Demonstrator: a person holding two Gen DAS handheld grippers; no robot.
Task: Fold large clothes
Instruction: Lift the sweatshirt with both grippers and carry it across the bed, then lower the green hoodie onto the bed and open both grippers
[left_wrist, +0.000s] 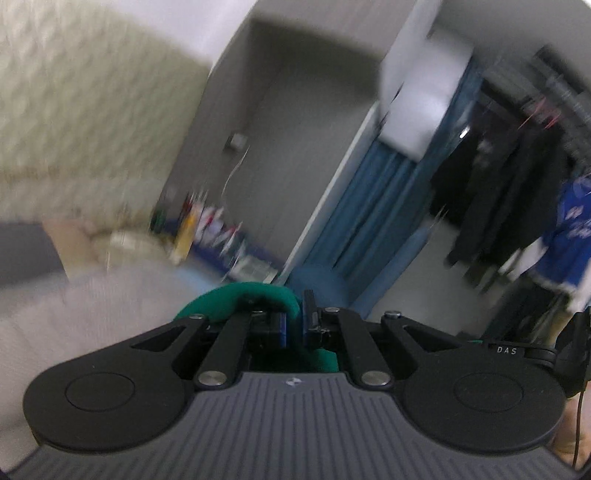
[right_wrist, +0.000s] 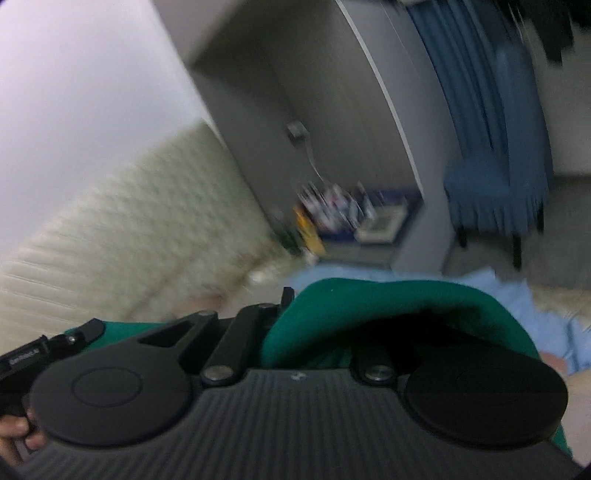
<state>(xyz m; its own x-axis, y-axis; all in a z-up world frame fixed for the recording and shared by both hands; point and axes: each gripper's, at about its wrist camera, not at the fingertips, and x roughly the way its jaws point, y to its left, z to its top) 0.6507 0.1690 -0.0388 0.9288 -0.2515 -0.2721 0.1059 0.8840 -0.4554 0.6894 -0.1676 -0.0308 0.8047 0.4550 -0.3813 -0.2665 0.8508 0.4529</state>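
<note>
Jaws of the left gripper (left_wrist: 294, 322) are pinched nearly shut on a fold of the green garment (left_wrist: 236, 295), which loops up over the left finger. On the right gripper (right_wrist: 291, 314) the same green garment (right_wrist: 388, 310) drapes across the linkage and hides the fingertips; they appear clamped on it too. Beyond lies a bed with pale blue bedding (right_wrist: 535, 317), a quilted headboard (left_wrist: 92, 122) and a blue curtain (left_wrist: 373, 206). Both views are blurred. Judging by this, a fold is being carried over; next, the held edges need laying down evenly on the bed.
</note>
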